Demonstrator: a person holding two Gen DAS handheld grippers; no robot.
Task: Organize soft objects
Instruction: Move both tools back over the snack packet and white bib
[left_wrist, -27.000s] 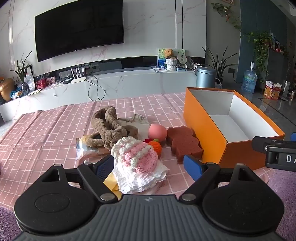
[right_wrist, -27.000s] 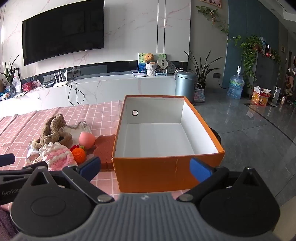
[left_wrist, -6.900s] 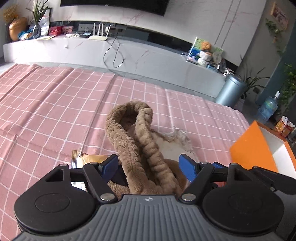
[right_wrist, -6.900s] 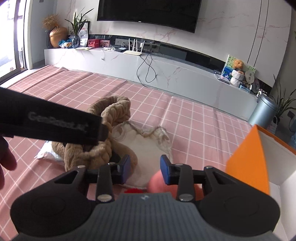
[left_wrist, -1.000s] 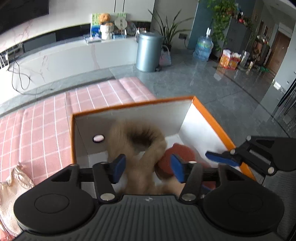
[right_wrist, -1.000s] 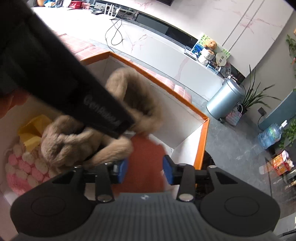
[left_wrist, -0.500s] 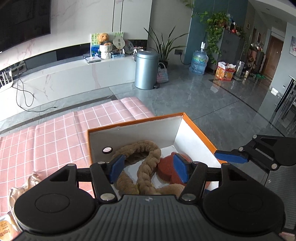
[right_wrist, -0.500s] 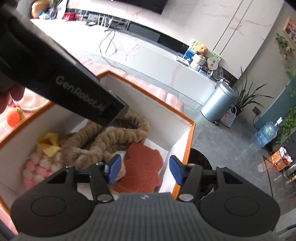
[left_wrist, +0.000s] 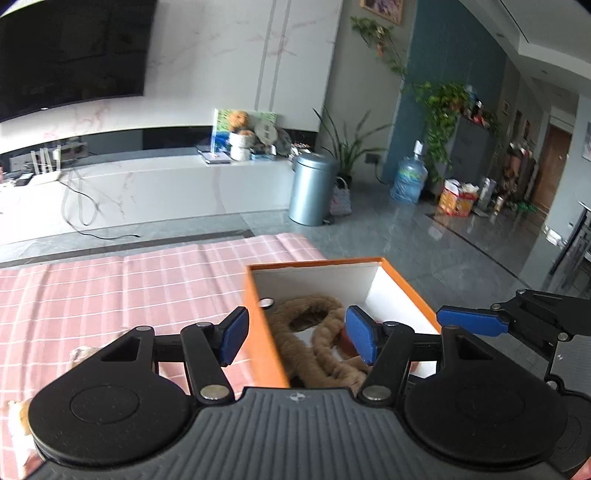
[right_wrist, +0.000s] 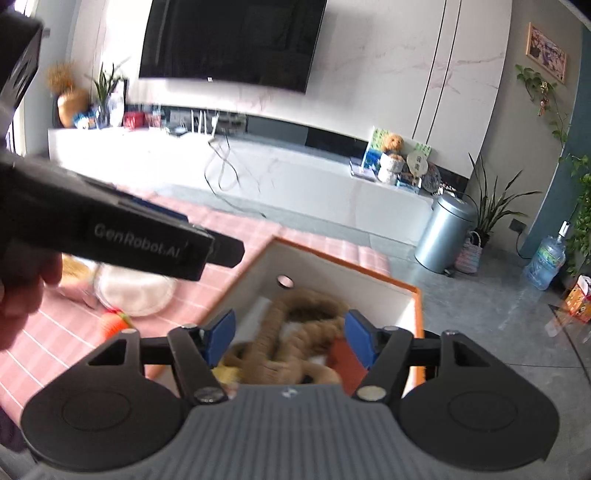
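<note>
Partly hidden brown plush rope, blurred, inside orange box

Moved from the pink cloth into the orange box: brown fuzzy rope, red sponge. Both let go now, left gripper and right gripper spread wide and lifted up above the box. Left out at 9 o'clock of the box: orange toy, white pad.

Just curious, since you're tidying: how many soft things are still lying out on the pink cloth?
3 that I can see: an orange knitted toy, a white cloth behind it, and something pale, blurred beside that. The gripper may hide more.
</note>
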